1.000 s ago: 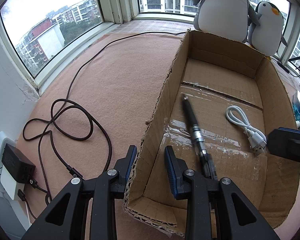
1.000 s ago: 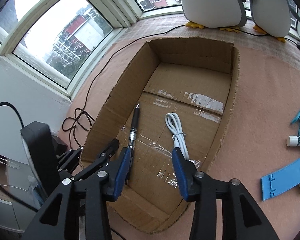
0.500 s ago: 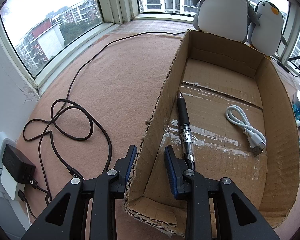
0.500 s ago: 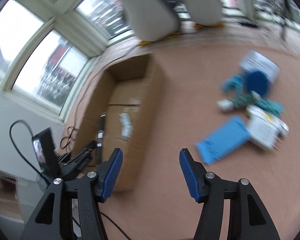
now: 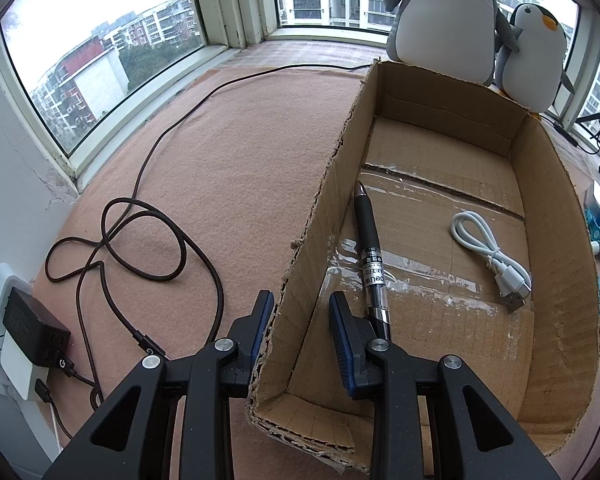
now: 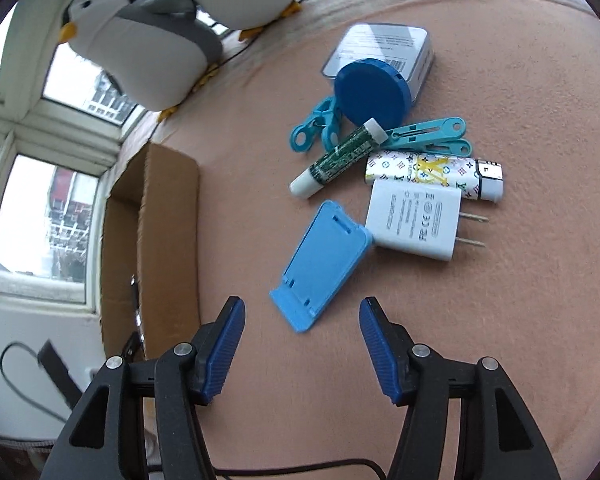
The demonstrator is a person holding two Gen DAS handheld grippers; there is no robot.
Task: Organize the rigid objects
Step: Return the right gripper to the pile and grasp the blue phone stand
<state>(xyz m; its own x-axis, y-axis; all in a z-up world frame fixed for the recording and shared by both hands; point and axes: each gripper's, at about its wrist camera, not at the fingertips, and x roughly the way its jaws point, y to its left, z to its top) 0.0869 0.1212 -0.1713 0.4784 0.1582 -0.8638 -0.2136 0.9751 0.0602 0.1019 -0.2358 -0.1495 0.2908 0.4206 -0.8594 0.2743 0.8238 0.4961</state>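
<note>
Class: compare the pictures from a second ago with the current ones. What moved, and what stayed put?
The right gripper swung from above the cardboard box to the blue stand, jaws open. The pen shifted toward the left wall. The white cable and the left gripper straddling that wall stayed put.

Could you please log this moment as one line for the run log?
left gripper: open, straddling cardboard box wall | in box: pen, white cable | right gripper: open, above blue stand
</note>
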